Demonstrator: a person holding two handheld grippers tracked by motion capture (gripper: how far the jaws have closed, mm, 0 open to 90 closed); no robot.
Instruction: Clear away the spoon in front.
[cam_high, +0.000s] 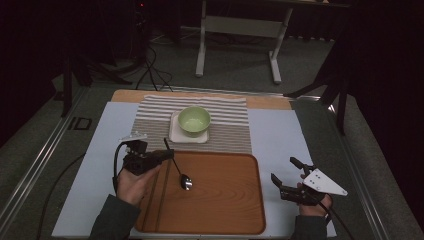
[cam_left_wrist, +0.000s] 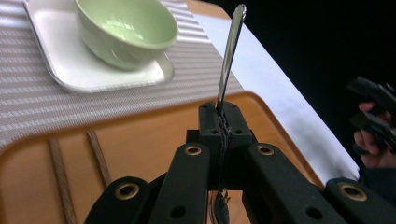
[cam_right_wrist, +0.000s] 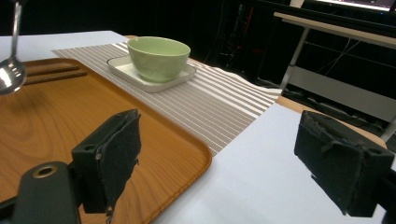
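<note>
My left gripper (cam_high: 168, 154) is shut on the handle of a metal spoon (cam_high: 185, 182) over the left part of a wooden tray (cam_high: 225, 210). The spoon tilts, its bowl low over the tray and its handle end pointing up and away. In the left gripper view the handle (cam_left_wrist: 229, 51) rises from the closed jaw tips (cam_left_wrist: 223, 122). The right gripper view has the spoon's bowl (cam_right_wrist: 10, 74) at its left edge. My right gripper (cam_high: 285, 171) is open with nothing between its pads (cam_right_wrist: 112, 158), over the white sheet just right of the tray.
A green bowl (cam_high: 194, 120) stands on a white square plate (cam_high: 175, 134) on a striped mat (cam_high: 230, 130) beyond the tray. Two chopsticks (cam_high: 157, 192) lie along the tray's left side. A white sheet (cam_high: 100, 150) covers the table around them.
</note>
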